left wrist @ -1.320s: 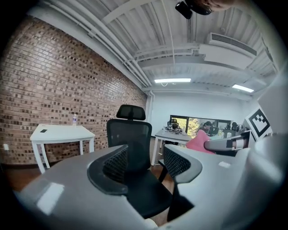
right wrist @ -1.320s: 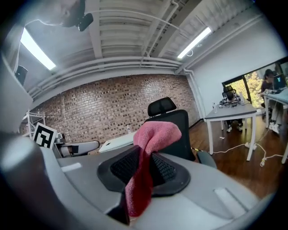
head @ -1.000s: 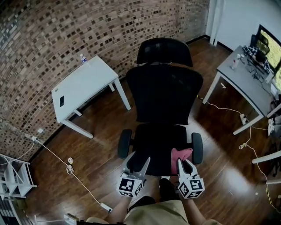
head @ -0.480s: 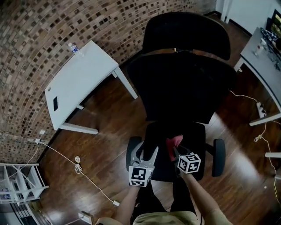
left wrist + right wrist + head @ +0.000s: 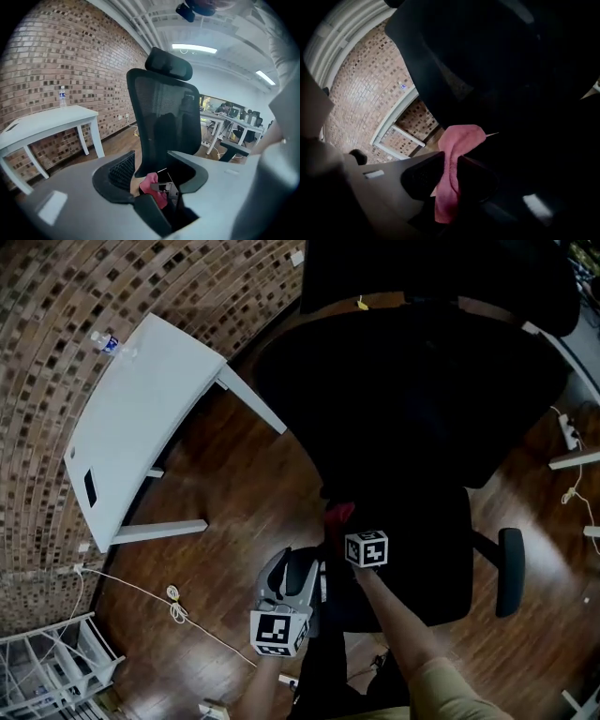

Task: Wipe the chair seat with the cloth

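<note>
the right gripper (image 5: 451, 172) is shut tight on the pink cloth (image 5: 457, 140), and the cloth sticks out past its jaws. the cloth is at the left side of the seat (image 5: 433, 549), close to the back of the black chair (image 5: 412, 381). the left gripper (image 5: 151, 174) has its jaws wide apart and holds nothing. it is just beside the seat's left edge. a white table (image 5: 141, 418) with a bottle (image 5: 105, 341) on it stands by the brick wall (image 5: 56, 296).
</note>
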Tool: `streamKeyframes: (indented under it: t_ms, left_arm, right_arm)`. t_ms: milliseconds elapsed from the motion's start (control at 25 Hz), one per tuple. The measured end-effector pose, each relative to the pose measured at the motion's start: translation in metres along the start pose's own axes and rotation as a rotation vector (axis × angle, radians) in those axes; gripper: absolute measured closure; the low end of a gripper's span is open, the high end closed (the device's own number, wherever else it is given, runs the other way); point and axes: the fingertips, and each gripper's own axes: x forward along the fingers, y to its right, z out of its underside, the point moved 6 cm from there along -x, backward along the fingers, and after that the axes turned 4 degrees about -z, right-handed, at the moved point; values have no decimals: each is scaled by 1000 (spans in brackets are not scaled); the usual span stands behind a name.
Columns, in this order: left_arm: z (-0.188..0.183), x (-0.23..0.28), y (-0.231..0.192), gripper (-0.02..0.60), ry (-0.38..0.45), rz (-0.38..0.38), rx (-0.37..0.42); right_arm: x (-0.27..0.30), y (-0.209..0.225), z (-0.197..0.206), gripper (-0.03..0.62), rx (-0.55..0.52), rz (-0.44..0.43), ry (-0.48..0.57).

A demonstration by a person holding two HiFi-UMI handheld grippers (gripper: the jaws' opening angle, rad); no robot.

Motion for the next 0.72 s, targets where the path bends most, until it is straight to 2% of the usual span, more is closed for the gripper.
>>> streamKeyframes:
  t_ms: [120,240,360,520,600,720]
  left_arm:
    - [6,1,-19,396,-8,-39,-32]
    - [16,5,-19,396,-8,-48,-46]
    - [10,15,-6,396,-12,-30,-35]
    - [4,24,17,394,-7,-2,-26]
    - [2,28,27,394,-2,14,-32]
    - [0,34,40,394,-3,23,-36]
  right_arm:
    - [37,7,4,514,-57,-66,-17]
    - [29,39,2,510,-121,-9,49]
    - [-14,99,-2,510,-173,174,-9]
    - [-104,187,-18,511,-335,485,-159]
    - [-150,226,-34,511,-336,627,-168]
    - [-189,261,-55,511,-380,731,-230]
